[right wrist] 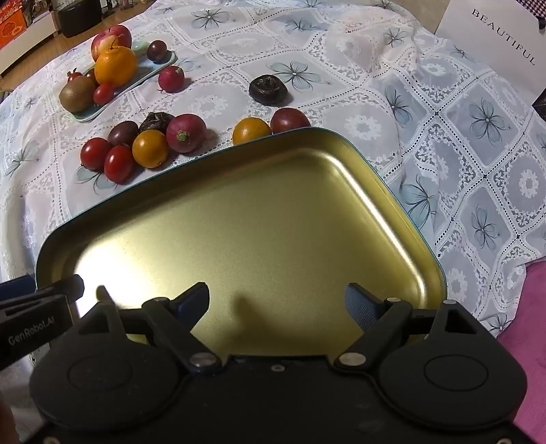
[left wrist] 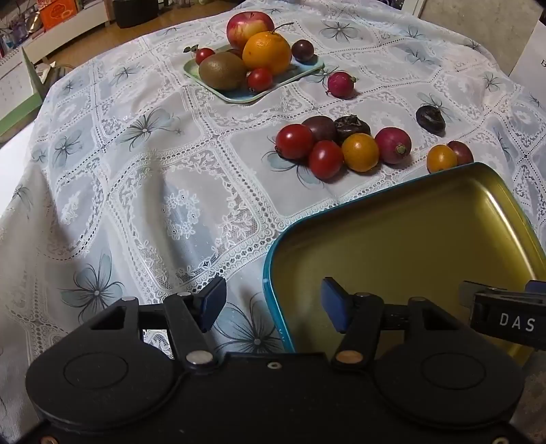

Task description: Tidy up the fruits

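Loose fruits are lying on the desk, under a lace cloth, just beyond the far rim of the gold tin tray. Main cluster: two red cherry tomatoes, an orange cherry tomato, a radish-like pink bulb, a dark purple fruit and a wrinkled dark dried fruit, all touching one another. A second orange tomato and a dark red one are sitting right against the tray edge. Another dried fruit is lying apart, farther back.

Handling, as a judgement: tomatoes look smooth, taut and light, so they are likely slippery and prone to rolling or splitting; grip across the widest part, gently. The dried fruits look firm and wrinkled, easier to hold.

The tray is appearing empty, gold inside with a teal outer wall, interior shining under glare.

Left tongs are standing wide and holding nothing, hovering over the tray's near left corner. Right tongs are likewise wide and empty, above the tray's near edge.

Farther back, a pale green plate is carrying an apple, an orange, a kiwi and small tomatoes; a pink radish is lying just beside it.
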`<state>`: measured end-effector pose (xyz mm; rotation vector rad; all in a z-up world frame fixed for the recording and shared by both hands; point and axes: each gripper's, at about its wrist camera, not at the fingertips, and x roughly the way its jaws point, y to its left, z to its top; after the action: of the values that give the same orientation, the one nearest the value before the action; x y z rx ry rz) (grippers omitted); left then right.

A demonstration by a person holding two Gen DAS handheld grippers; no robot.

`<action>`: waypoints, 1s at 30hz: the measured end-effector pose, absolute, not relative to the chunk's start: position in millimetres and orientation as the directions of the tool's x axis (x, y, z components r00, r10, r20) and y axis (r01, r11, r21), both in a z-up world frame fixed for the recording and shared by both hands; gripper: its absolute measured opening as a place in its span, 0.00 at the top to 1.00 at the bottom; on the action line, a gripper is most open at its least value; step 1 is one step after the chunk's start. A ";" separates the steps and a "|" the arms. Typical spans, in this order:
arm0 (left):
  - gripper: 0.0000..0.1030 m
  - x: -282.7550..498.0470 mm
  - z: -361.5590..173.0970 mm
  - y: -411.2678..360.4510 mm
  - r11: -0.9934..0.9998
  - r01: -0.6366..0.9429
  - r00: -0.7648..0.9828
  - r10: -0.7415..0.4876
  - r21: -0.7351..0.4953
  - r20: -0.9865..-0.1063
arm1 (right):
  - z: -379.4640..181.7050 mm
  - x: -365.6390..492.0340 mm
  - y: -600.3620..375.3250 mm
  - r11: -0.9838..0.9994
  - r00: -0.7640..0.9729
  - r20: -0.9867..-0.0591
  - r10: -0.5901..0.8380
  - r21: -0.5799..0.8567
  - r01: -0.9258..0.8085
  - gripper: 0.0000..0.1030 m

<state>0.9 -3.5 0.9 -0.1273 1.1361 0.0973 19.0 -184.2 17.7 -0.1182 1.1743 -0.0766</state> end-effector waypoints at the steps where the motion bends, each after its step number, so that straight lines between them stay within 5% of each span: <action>1: 0.38 -1.9 -2.2 -6.2 0.989 -0.141 0.429 0.013 -0.052 -0.903 | 17.8 19.0 -184.2 0.991 0.386 -0.914 -0.121 -0.132 -0.002 0.12; 30: 0.39 -1.3 -1.6 0.3 0.985 -0.155 0.407 -0.008 -0.078 -0.913 | 15.9 18.6 -179.6 0.992 0.378 -0.919 -0.114 -0.129 -0.013 0.12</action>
<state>-1.3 0.3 -1.6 -0.1591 1.1488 0.0929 18.6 -179.6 15.9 -0.1219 1.1823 -0.0648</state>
